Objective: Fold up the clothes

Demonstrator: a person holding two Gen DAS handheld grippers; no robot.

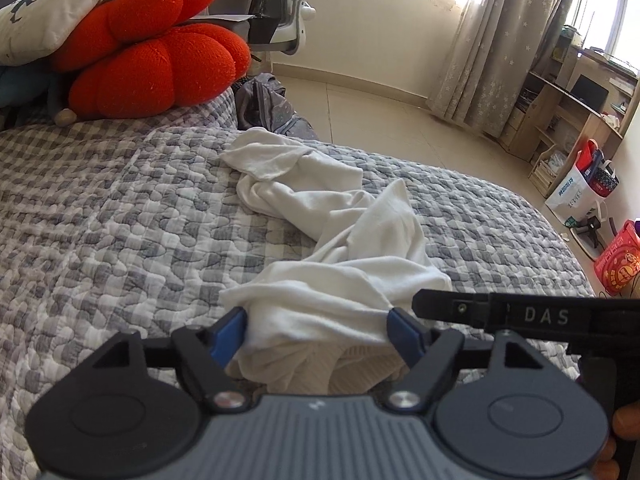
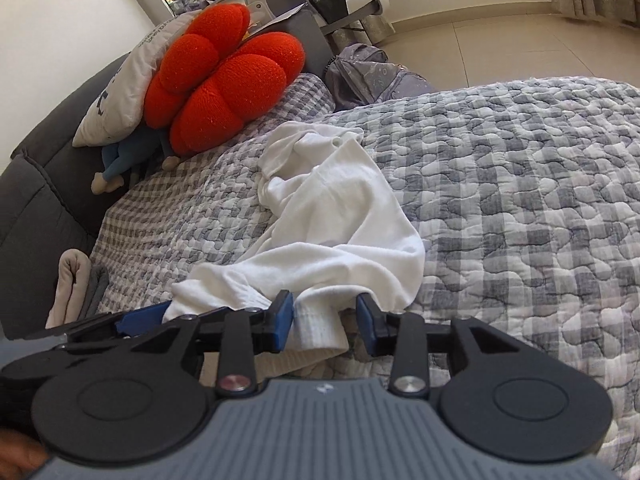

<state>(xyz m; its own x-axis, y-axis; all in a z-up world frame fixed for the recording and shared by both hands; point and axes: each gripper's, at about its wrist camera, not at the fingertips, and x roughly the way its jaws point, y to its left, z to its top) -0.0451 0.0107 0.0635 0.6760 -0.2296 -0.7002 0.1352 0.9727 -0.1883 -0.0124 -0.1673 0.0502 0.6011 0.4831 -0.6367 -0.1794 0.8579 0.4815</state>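
Now, left of the white garment (image 1: 340, 240): red cushion (image 1: 152, 52) | garment: crumpled mid-bed on the checked quilt (image 1: 100, 200) | your left gripper (image 1: 318, 330): fingers released, wide around its near end | your right gripper (image 2: 325, 322): fingers released, hem between them, right pad clear

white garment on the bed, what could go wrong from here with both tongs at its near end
1. The white garment lies twisted in a rope across the checked quilt; folding it before it is spread flat would likely trap creases.
2. Cloth sits bunched between the wide left tongs, so closing could pinch several layers.
3. The right tongs straddle only a ribbed edge, and a shallow grip there may slip.
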